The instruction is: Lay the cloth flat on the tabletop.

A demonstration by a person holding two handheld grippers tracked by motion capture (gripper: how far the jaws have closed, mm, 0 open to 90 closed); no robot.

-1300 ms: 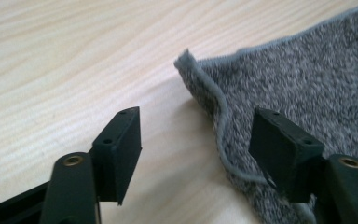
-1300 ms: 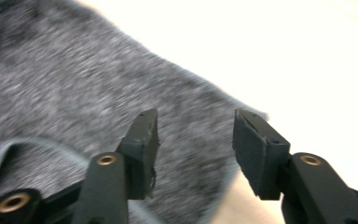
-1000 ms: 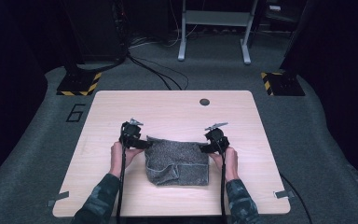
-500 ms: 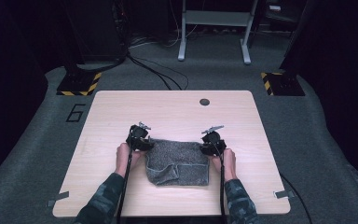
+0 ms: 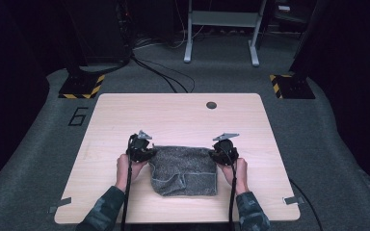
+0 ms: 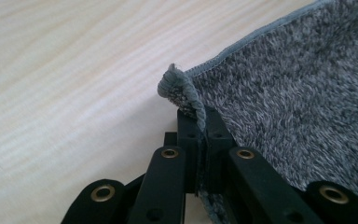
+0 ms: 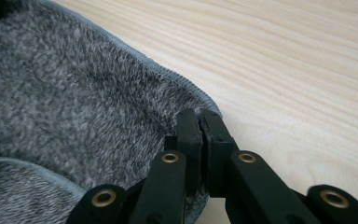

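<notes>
From the high view, your left gripper (image 5: 147,153) and right gripper (image 5: 218,155) each pinch a far corner of the grey towel (image 5: 185,172), which lies folded on the near middle of the wooden table (image 5: 183,115). In the left gripper view, your jaws are clenched on the towel's hemmed corner (image 6: 182,88). In the right gripper view, your jaws are clenched on the towel's edge (image 7: 186,100).

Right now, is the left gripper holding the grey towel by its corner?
Yes, the left gripper is shut on a bunched corner of the grey towel.
</notes>
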